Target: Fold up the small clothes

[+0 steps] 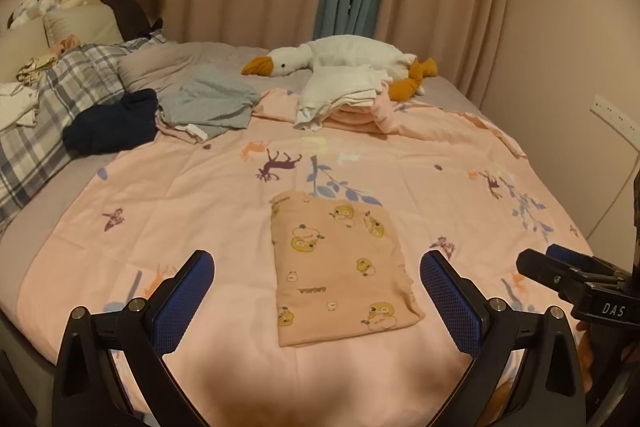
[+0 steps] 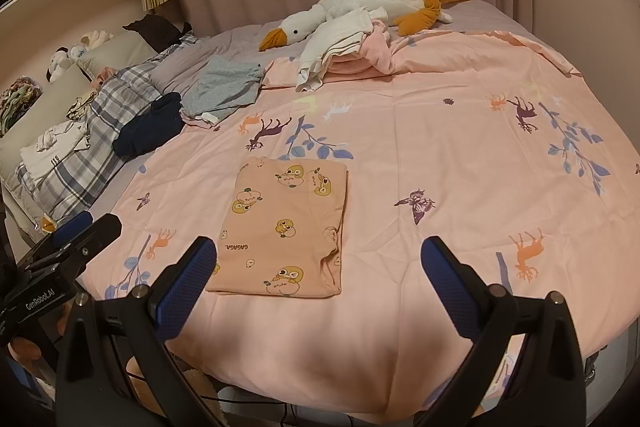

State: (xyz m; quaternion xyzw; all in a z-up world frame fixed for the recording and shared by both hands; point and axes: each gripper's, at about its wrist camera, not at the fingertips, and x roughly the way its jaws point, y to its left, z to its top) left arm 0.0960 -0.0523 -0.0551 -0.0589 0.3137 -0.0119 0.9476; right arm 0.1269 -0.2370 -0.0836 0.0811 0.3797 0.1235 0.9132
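Note:
A small peach garment printed with yellow ducks [image 1: 340,267] [image 2: 286,227] lies folded into a flat rectangle on the pink quilt [image 1: 200,211] [image 2: 460,163], near its front edge. My left gripper [image 1: 316,285] hovers open just short of the garment, its blue pads wide apart and nothing between them. My right gripper [image 2: 318,273] is also open and empty, held over the quilt with the garment under its left finger. Each gripper shows at the edge of the other's view: the right one [image 1: 560,267], the left one [image 2: 80,227].
Further back lie a grey garment [image 1: 212,101] [image 2: 226,89], a dark navy one [image 1: 112,123] [image 2: 150,127], and a stack of white and pink folded clothes [image 1: 344,99] [image 2: 344,47]. A plush goose [image 1: 340,57] [image 2: 380,5] lies behind. A plaid pillow [image 1: 60,95] and a headboard shelf are on the left.

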